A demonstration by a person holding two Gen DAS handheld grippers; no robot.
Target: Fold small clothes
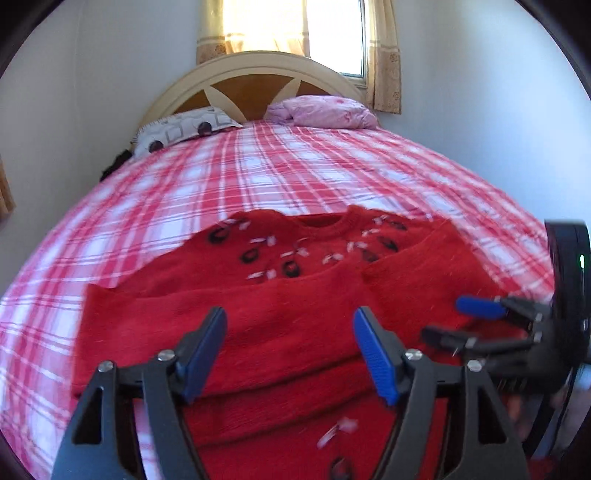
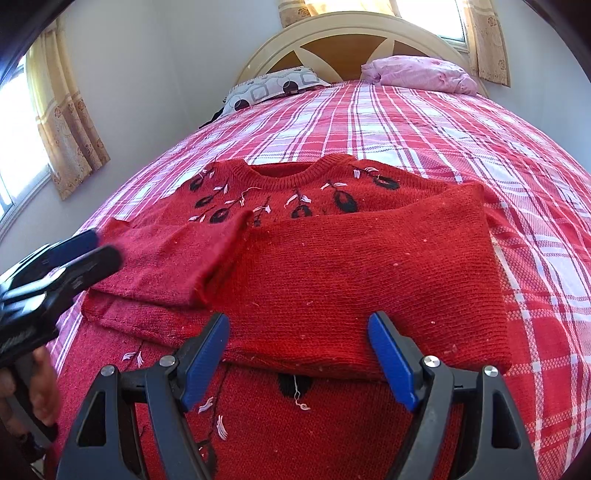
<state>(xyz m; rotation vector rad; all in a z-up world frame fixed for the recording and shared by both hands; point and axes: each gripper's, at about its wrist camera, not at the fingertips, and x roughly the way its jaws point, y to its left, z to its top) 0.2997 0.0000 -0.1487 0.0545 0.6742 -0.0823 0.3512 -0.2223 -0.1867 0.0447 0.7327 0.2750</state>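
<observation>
tongs first: my right tongs (image 2: 297,360) sit at the bottom of the right wrist view, blue pads spread wide, released, nothing between them but the air above the near edge of the folded right sleeve (image 2: 369,280). my left tongs (image 1: 291,354) fill the bottom of the left wrist view the same way, spread apart and gripping nothing, though that view is blurred. in the right wrist view they show at the left edge, just beside the left sleeve (image 2: 159,266), not pinching it as far as i can tell.

the red sweater (image 2: 288,192) lies flat on the bed (image 2: 424,122), front up, across the middle of both views. its neck hole points toward the top of the frame and its hem runs under my tongs at the bottom. both sleeves are laid across the chest: the right one covers the middle and right of the frame, the left one lies shorter at the left, and their cuffs meet near the middle.

so i judge the sleeve folds done and the body fold next. that calls for both tongs to drop to the hem corners, clench on the knit, and carry the lower edge up toward the collar evenly, without dragging the sleeves askew.

farther up, the plaid cover is bare until a patterned pillow (image 2: 273,86) and a pink pillow (image 2: 421,75) at the headboard (image 2: 347,33), with curtains (image 2: 66,133) at the window.
</observation>
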